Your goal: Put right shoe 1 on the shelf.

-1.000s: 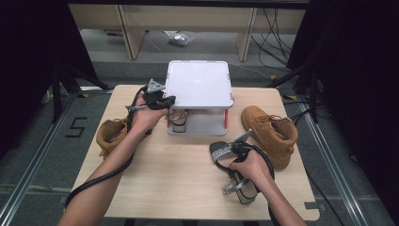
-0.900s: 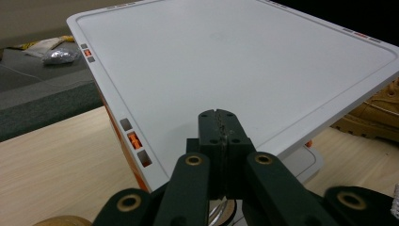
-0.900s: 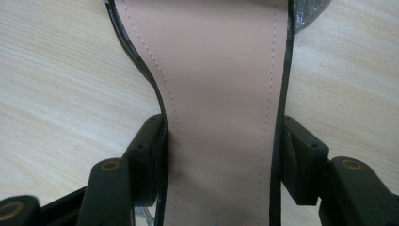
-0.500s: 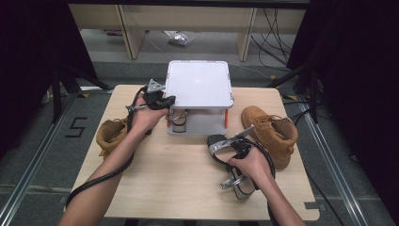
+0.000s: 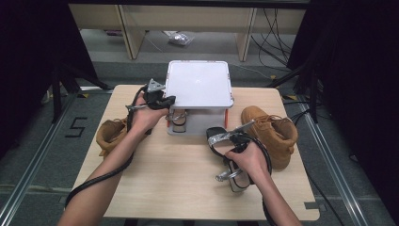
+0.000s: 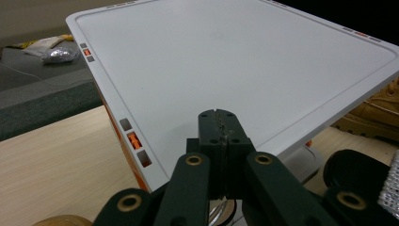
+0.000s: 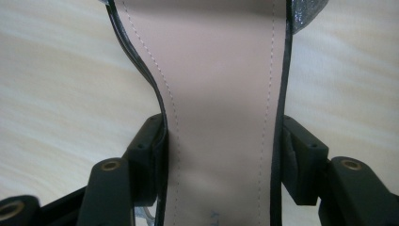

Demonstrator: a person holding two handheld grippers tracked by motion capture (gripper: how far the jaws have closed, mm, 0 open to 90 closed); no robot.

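A high-heeled sandal (image 7: 221, 108) with a pale pink insole and dark edges is clamped across its width between the two black jaws of the right gripper (image 7: 221, 160). The jaws stand wide apart, one pad pressing each side of the sole. In the high view the sandal (image 5: 217, 138) sticks out forward from the right gripper (image 5: 235, 141), its silvery front toward the middle of the light wooden table (image 5: 179, 188), just in front of a white shoe rack (image 5: 198, 84). The person's right hand (image 5: 247, 162) grips the tool from the near edge of the table.

The left gripper (image 6: 219, 127) has its jaws pressed fully together with nothing between them that can be seen. They point over the near left corner of the rack's flat white top (image 6: 226, 61), which carries small orange and grey marks along its edge. In the high view the left gripper (image 5: 164, 101) sits at the rack's left side, held by the left hand (image 5: 146, 115). A second sandal (image 5: 179, 120) rests under the rack's top.

A tan boot (image 5: 273, 134) stands on the table right of the right hand. Another tan boot (image 5: 110, 136) sits at the left edge, partly hidden behind the left forearm.
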